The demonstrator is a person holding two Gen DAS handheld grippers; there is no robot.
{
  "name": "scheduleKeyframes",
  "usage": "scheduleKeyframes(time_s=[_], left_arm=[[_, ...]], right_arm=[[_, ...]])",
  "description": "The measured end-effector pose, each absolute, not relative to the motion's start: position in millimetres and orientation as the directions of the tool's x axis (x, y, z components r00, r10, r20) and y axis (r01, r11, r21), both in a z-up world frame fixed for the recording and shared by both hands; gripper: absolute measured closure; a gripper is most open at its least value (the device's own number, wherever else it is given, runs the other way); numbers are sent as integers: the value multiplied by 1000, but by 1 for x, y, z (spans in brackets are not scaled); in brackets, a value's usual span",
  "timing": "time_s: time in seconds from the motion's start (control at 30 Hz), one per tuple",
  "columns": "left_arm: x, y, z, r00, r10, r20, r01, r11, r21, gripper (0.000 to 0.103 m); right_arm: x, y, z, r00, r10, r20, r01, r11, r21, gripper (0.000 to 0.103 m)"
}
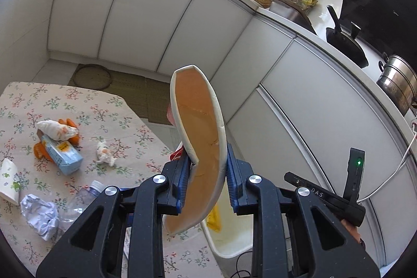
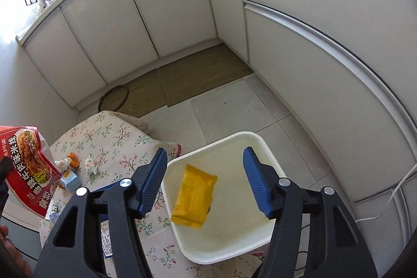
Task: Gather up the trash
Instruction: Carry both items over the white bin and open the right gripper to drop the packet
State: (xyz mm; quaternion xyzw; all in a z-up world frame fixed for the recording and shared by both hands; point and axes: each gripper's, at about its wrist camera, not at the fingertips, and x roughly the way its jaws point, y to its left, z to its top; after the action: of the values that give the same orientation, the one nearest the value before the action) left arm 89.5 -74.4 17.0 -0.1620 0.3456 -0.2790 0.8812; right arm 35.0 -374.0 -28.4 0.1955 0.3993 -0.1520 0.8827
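**Left Gripper Held a Food Tray While a Yellow Packet Lay in the Bin**

Left gripper [image 1: 207, 168] was clamped on a bent food tray [image 1: 199, 121], its blue pads pressing both sides of the tray's lower part. The tray stood nearly upright, its white rim curling over at the top and its orange inside facing the camera. In the right wrist view the same tray showed at the left edge, its printed red outside [image 2: 28, 168] turned toward that camera. The gripper pointed somewhat downward over the edge of the table [image 1: 86, 106].

Right gripper [image 2: 206, 183] hung with its jaws spread wide and nothing between them, tilted steeply down over a white bin [image 2: 258, 145]. A yellow packet [image 2: 194, 196] lay inside the bin, apart from both pads.

More trash lay on the flowered tablecloth. A blue carton [image 1: 63, 154] lay on its side among orange peels [image 1: 39, 150], with a stained wad of tissue [image 1: 57, 130] against it. A smaller tissue ball [image 1: 105, 154] sat just beside them. Nearer the camera were a crumpled paper [image 1: 40, 215], a clear plastic bottle [image 1: 83, 197] and a white paper cup [image 1: 9, 181].

White cabinets [image 1: 156, 17] ran behind the table, with a woven mat [image 2: 203, 74] on the floor. A wok [image 1: 346, 43] and a steel pot [image 1: 398, 82] stood on the counter at the right.
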Motion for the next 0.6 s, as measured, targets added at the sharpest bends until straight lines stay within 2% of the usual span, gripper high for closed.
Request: scheduleKeyframes(time_s=[0.13, 0.37, 0.6], left_arm=[[86, -106, 14, 567, -640, -519, 422, 767, -483, 78], [78, -159, 2, 471, -701, -535, 490, 713, -502, 78], [76, -207, -16, 410, -707, -576, 523, 699, -486, 77]], right_arm=[[15, -395, -21, 646, -173, -743, 473, 855, 212, 33], [-9, -415, -15, 654, -241, -717, 524, 828, 199, 31], [-17, -433, -19, 635, -266, -725, 551, 814, 184, 31]])
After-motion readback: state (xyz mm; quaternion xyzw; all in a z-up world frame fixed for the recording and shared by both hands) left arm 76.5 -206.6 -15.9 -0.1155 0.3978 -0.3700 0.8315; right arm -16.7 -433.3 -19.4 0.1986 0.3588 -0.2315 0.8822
